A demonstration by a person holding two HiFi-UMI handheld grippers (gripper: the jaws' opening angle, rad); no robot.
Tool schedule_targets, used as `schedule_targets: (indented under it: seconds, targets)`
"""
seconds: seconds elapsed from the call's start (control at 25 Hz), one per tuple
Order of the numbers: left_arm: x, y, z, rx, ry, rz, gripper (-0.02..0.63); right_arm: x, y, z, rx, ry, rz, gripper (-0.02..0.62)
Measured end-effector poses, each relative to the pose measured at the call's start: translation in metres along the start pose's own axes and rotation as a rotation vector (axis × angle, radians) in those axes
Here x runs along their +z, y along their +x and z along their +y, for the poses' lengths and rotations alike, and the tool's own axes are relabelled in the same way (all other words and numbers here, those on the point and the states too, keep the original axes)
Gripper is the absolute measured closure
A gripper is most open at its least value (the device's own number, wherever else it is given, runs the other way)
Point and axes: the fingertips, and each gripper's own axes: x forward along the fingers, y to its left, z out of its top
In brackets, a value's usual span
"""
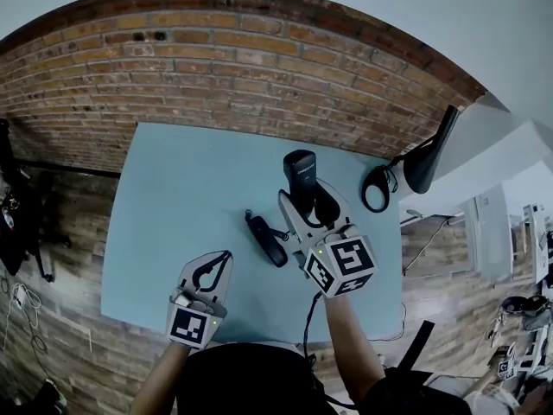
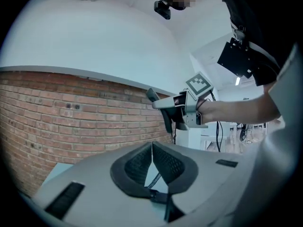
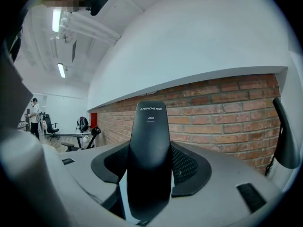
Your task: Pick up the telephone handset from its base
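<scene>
My right gripper (image 1: 308,201) is shut on the black telephone handset (image 1: 301,175) and holds it upright in the air above the pale blue table (image 1: 173,197). In the right gripper view the handset (image 3: 150,126) stands clamped between the two mesh pads (image 3: 187,167). The slim black base (image 1: 266,240) lies on the table to the left of that gripper, and a cord runs from it. My left gripper (image 1: 220,262) hovers near the table's front edge, left of the base, its jaw tips together with nothing between them (image 2: 152,148). The left gripper view also shows the right gripper (image 2: 189,108) carrying the handset (image 2: 166,117).
A black ring of cable (image 1: 377,188) lies at the table's right rear corner, with a black lamp-like head (image 1: 429,158) beside it. A brick wall (image 1: 233,67) stands behind the table. Desks and gear crowd the floor at the right (image 1: 484,223).
</scene>
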Motion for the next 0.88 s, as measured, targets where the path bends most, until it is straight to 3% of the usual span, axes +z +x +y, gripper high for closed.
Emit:
schedule_targets:
  seconds: [0.08,0.2,0.44,0.56,0.68,0.88]
  targets:
    - [0.013,0.021,-0.009,-0.054,-0.008,-0.031,0.575,-0.007,0.0,0.002,0.003,0.029,0.01,0.348]
    - [0.025,0.047,-0.025,-0.148,-0.014,-0.08,0.465,-0.015,-0.001,0.01,0.011,0.065,0.023,0.348]
    - [0.024,0.072,-0.041,-0.226,-0.046,-0.062,0.465,-0.015,-0.002,0.027,0.032,0.063,0.032,0.348]
    - [0.027,0.073,-0.045,-0.25,-0.07,-0.074,0.465,-0.016,-0.003,0.032,0.037,0.069,0.034,0.348]
    - [0.028,0.077,-0.048,-0.266,-0.084,-0.069,0.38,-0.016,-0.004,0.034,0.044,0.08,0.029,0.348]
    - [0.027,0.083,-0.05,-0.262,-0.059,-0.052,0.374,-0.013,-0.005,0.041,0.062,0.117,0.006,0.348]
